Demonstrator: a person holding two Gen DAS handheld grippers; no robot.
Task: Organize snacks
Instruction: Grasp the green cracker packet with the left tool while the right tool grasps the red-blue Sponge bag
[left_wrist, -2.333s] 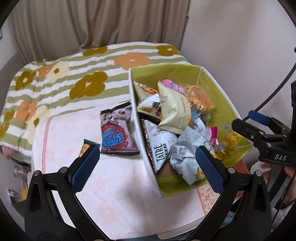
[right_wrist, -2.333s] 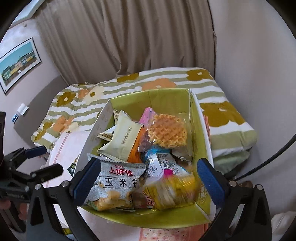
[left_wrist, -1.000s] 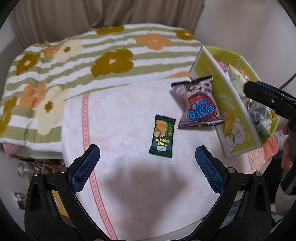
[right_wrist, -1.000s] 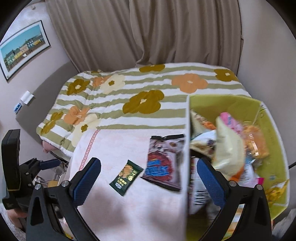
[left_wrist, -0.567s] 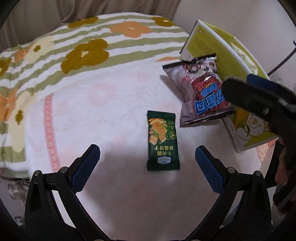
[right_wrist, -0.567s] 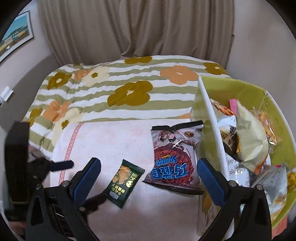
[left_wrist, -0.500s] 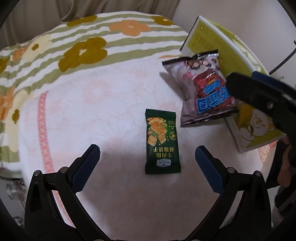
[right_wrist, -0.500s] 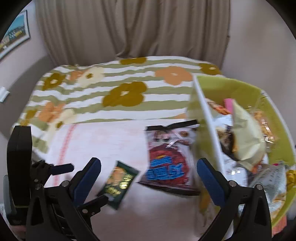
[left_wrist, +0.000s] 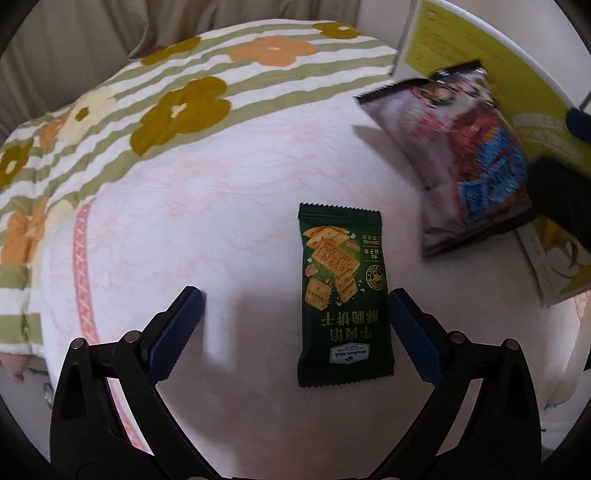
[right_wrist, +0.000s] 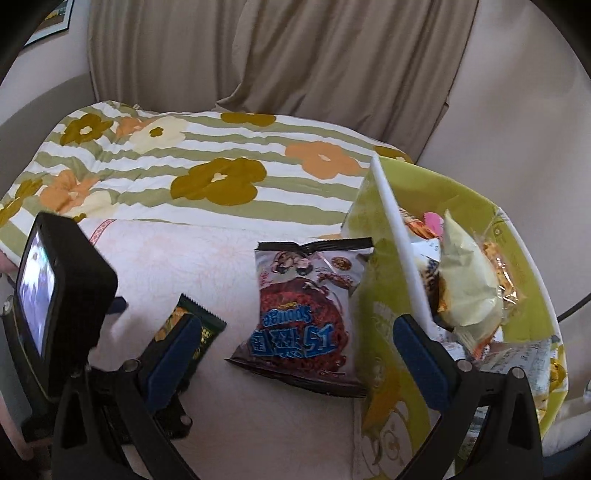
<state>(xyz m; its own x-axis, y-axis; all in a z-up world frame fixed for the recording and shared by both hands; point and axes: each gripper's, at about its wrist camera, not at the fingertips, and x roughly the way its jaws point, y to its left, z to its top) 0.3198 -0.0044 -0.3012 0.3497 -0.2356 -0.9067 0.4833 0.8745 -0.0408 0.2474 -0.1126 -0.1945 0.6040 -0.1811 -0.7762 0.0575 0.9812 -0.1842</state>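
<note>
Between the wide-open, empty jaws of the left gripper (left_wrist: 293, 332) lies one dark green cracker packet (left_wrist: 341, 291), marked "Member's Mark", flat on the pink-patterned worktop (left_wrist: 207, 206). Right gripper (right_wrist: 295, 350) jaws gape equally wide, holding nothing, over one purple bag (right_wrist: 306, 314) reading "sponge", which leans against the green box (right_wrist: 376, 280) of mixed snacks. Beyond lies a flowered striped bedspread (right_wrist: 192, 166) and beige curtains (right_wrist: 295, 55).

A home bedroom: flowered quilt (right_wrist: 207, 173) on a bed, drawn curtains (right_wrist: 295, 62) behind.
</note>
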